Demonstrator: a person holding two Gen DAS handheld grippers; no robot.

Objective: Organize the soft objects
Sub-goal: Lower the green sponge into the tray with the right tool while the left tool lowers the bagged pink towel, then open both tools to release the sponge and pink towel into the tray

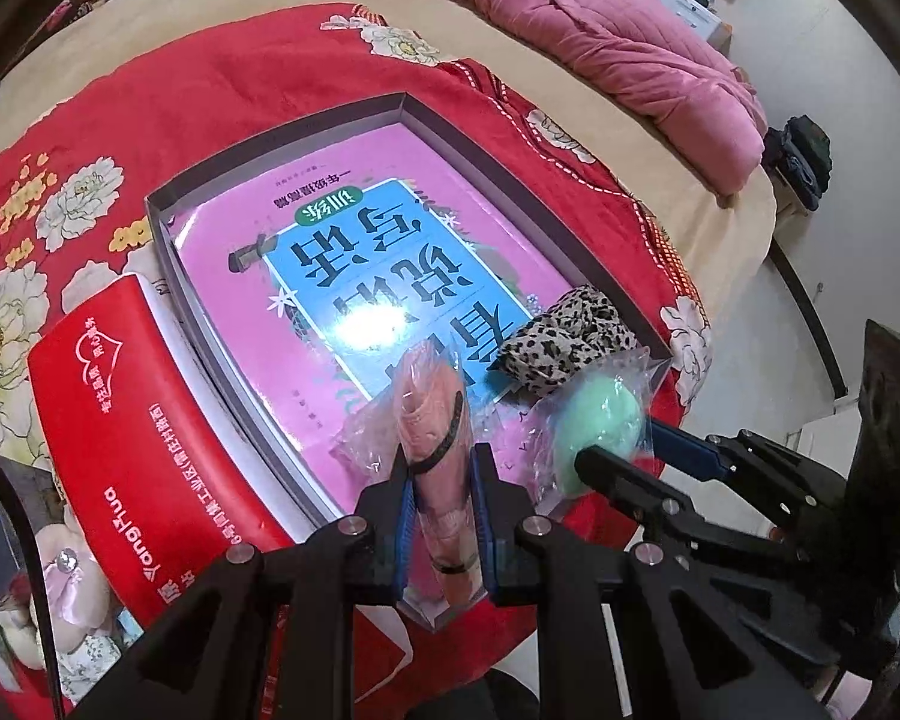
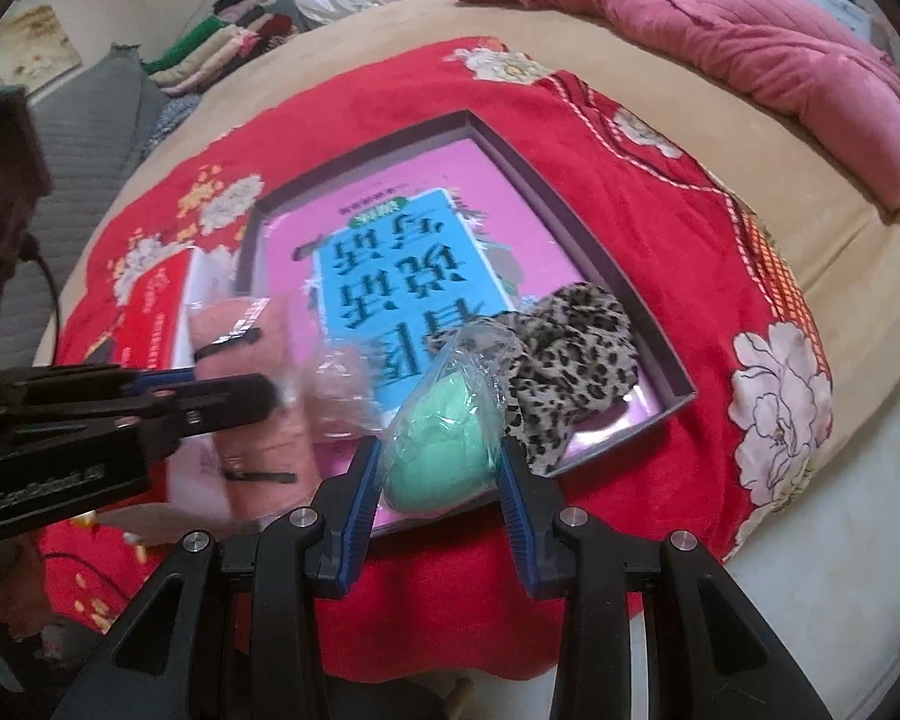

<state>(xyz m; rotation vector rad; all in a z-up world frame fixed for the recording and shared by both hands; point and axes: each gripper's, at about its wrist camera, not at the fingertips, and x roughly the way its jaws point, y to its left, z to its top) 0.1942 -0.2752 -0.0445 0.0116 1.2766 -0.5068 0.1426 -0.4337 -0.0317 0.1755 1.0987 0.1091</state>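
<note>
Since meant, by the look of it, for the shallow grey box (image 1: 162, 222), held low over its near edge rather than out over the red floral blanket (image 1: 210, 90). On the left gripper (image 1: 441, 468): closed tight on a pink cloth roll (image 1: 435, 420) sealed in a clear bag, pinched across the narrow body, probably to stop the slick plastic from sliding (black band visible round the roll). On the right gripper (image 2: 438, 450): clamped on a green soft ball (image 2: 438, 426), also bagged, squeezed at its widest part with the loose bag top standing up ahead of the pads.

Inside the box: lined with a pink and blue book (image 1: 330, 252), so a flat floor for laying things on. Already lying in the near right corner, a leopard-print cloth (image 2: 570, 354), bunched up. Green ball just beside that cloth; impossible to tell whether touching or hanging above it.

Judging by this, mid-placement: both bundles brought side by side, likely to be set down next to the leopard piece, with most of the book's cover bare. Worth watching: bags crowding each other at release, and the round ball rolling on the glossy cover.
</note>
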